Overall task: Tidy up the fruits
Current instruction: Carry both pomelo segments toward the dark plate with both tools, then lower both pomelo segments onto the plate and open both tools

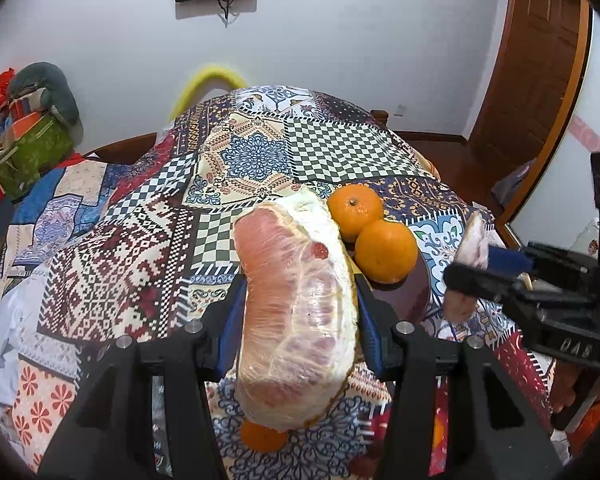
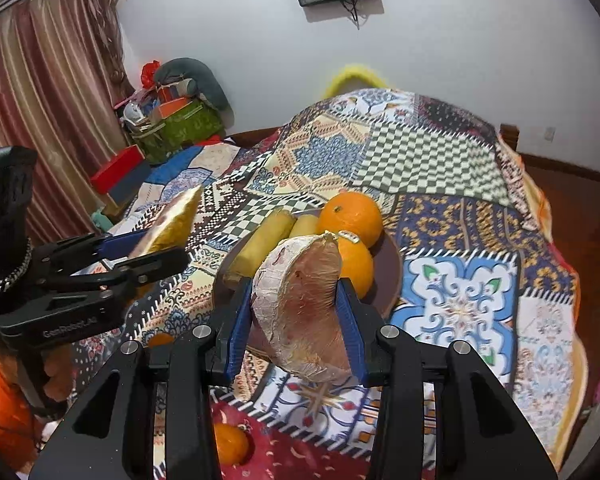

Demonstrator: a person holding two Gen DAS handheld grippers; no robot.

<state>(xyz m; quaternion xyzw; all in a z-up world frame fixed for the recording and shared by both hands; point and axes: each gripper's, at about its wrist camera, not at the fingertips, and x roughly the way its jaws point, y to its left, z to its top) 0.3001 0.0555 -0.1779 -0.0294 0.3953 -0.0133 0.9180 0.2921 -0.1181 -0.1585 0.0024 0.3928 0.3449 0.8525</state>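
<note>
Patchwork cloth [image 1: 256, 160] noted across the whole table, far half bare; near right edge seen dropping to wooden floor [image 2: 560, 178] in the right wrist view. Dark brown plate [image 2: 388, 280] found near the middle, carrying two oranges [image 2: 350, 216] touching each other and two yellow pieces of fruit [image 2: 260, 246] lying side by side at the left of the oranges. Open cloth observed left of the plate and beyond it. Two loose small oranges [image 2: 230, 442] noted on the near cloth, off the plate.

Left gripper [image 1: 298, 304] held above the near cloth, just left of the plate; blue pads partly closed and pressed on both flanks of a large pomelo wedge [image 1: 296, 312], film-wrapped, pink flesh with white pith, yellow rind on the side turned away. Right gripper [image 2: 298, 320] held over the plate's near rim, pads likewise clamped on a smaller pomelo wedge [image 2: 304, 312], wrapped, pink, pith along the curved edge. Grippers well apart.
</note>
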